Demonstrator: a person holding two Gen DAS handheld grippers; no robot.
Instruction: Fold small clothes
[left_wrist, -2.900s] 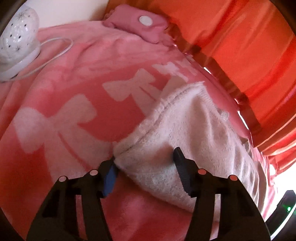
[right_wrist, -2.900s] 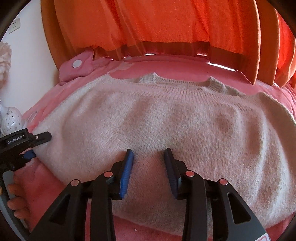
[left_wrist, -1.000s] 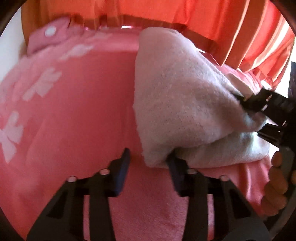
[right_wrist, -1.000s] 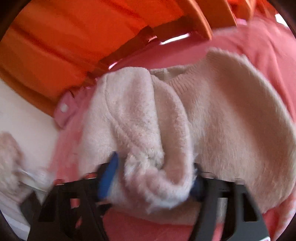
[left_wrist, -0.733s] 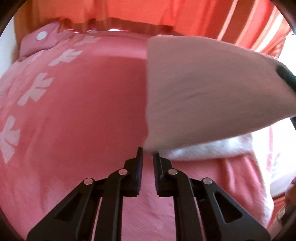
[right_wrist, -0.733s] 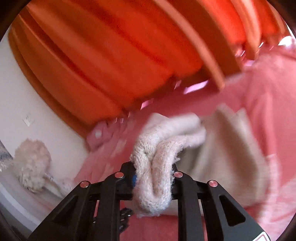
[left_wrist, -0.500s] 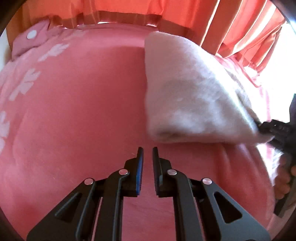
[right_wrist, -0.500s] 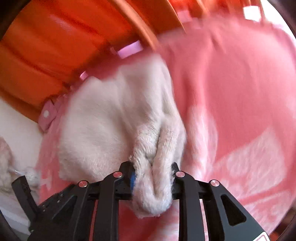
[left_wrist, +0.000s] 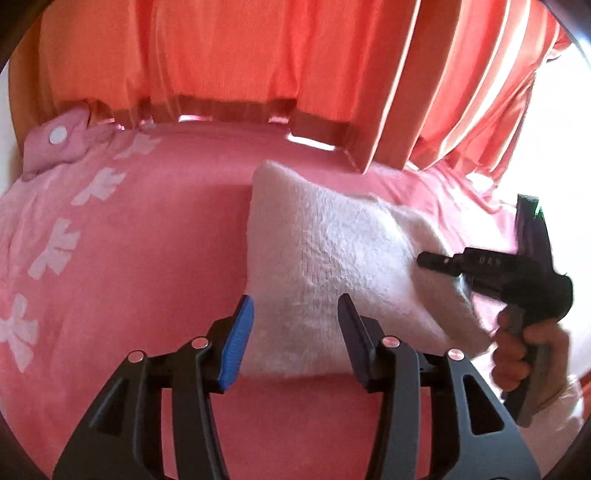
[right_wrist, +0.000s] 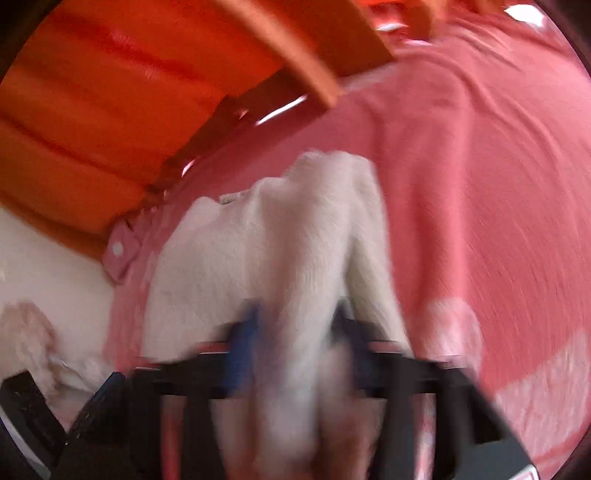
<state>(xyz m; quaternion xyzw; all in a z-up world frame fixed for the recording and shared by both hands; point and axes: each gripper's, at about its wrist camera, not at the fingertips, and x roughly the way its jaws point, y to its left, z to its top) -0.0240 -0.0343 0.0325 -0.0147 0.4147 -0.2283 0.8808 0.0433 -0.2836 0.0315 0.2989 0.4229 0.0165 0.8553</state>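
A cream knitted sweater (left_wrist: 332, 258) lies folded on the pink blanket (left_wrist: 147, 258). My left gripper (left_wrist: 295, 325) is open and empty, its fingers straddling the sweater's near left corner. My right gripper (left_wrist: 424, 260) shows at the right of the left wrist view, at the sweater's right edge. In the blurred right wrist view the right gripper (right_wrist: 295, 332) stands with its jaws apart around a fold of the sweater (right_wrist: 266, 251); whether it still grips is unclear.
Orange curtains (left_wrist: 258, 55) hang behind the bed. A pink pillow corner with a white button (left_wrist: 55, 140) lies at the far left. A fluffy cream object (right_wrist: 29, 343) sits at the left by the white wall.
The left gripper has opened from shut and come up to the sweater's near corner. The right gripper's jaws have widened from a tight grip on the sweater fold, and it is moving fast.
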